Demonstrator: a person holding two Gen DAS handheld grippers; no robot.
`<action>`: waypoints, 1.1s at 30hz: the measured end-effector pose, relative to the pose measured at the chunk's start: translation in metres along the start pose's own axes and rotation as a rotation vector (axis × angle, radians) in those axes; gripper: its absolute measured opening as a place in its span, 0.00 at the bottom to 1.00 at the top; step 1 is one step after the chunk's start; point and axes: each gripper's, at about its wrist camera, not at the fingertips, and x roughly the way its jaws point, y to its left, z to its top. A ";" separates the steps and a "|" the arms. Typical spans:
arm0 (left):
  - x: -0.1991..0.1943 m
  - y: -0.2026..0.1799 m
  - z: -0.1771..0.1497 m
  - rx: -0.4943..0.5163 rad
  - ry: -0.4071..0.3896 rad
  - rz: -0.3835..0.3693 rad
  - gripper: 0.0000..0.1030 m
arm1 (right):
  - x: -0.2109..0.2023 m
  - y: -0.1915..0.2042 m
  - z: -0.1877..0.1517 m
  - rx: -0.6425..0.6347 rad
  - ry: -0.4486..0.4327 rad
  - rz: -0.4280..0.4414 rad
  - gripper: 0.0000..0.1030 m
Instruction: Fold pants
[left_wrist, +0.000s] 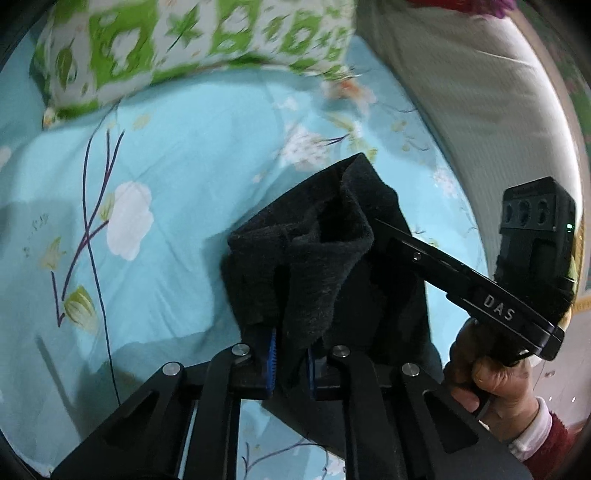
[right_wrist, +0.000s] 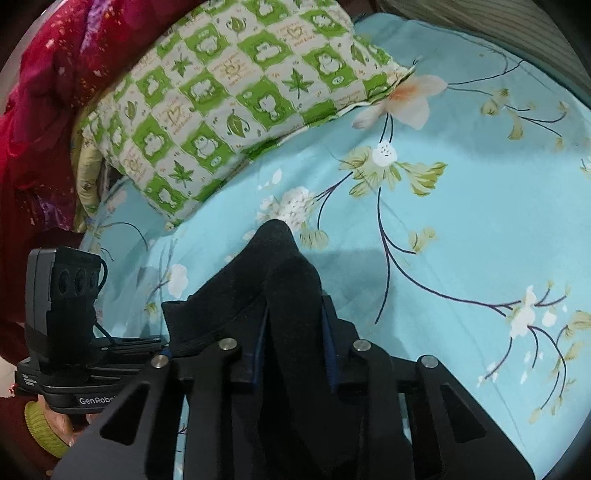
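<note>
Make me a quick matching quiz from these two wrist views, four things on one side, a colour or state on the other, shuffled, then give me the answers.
Things:
1. pants
2. pillow
3. bedsheet
4. left tongs

Descriptions:
A. light blue with printed flowers
B. black, bunched and lifted
C. shut on dark cloth
D. green and white checks

Pairs: 1-B, 2-D, 3-A, 4-C

Pants (left_wrist: 325, 236) on bedsheet (left_wrist: 177, 192); pillow (left_wrist: 184, 44) behind
</note>
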 end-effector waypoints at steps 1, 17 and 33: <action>-0.004 -0.004 0.000 0.012 -0.008 -0.005 0.10 | -0.004 0.001 -0.001 0.002 -0.017 0.013 0.25; -0.061 -0.104 -0.020 0.207 -0.050 -0.158 0.10 | -0.136 -0.010 -0.046 0.083 -0.271 0.147 0.24; -0.045 -0.228 -0.103 0.531 0.096 -0.247 0.10 | -0.243 -0.059 -0.176 0.255 -0.475 0.073 0.24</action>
